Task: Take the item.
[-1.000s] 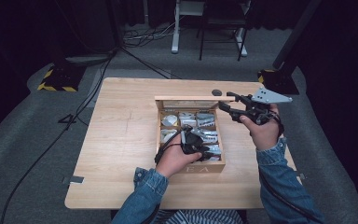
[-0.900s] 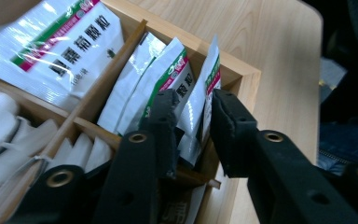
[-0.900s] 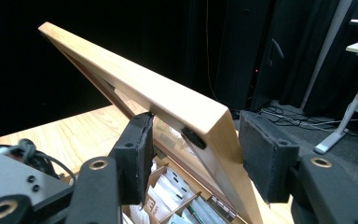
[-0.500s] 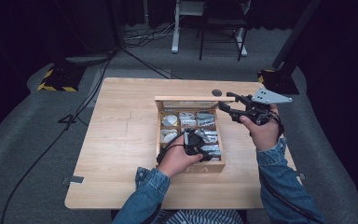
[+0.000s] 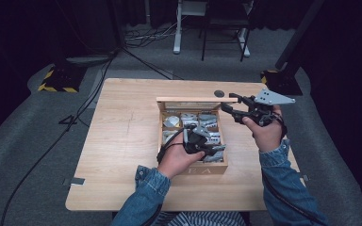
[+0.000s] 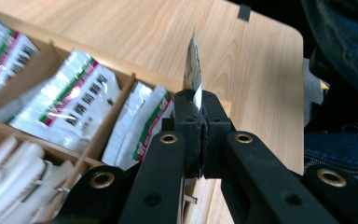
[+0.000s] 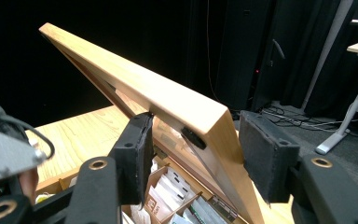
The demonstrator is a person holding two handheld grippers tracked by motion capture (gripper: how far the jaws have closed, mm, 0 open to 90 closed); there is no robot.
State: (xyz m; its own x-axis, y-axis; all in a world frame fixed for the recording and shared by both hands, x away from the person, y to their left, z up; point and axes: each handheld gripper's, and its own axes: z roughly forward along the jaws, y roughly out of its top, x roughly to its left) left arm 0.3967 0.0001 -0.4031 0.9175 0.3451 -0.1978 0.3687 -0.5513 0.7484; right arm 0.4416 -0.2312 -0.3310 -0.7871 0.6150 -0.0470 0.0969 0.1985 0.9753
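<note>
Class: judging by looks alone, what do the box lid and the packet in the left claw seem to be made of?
Box lid: apparently light wood, smooth matt finish, faint grain along its edge.
Packet pinched in the left claw: probably foil or glossy plastic film; its thin edge shines silver, though this cannot be confirmed.

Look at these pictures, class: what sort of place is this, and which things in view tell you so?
Probably a recording studio or lab, not a home. Black curtains close off the room, cables trail over the grey carpeted floor, and a lone wooden table holds a compartmented wooden box of sachets.
</note>
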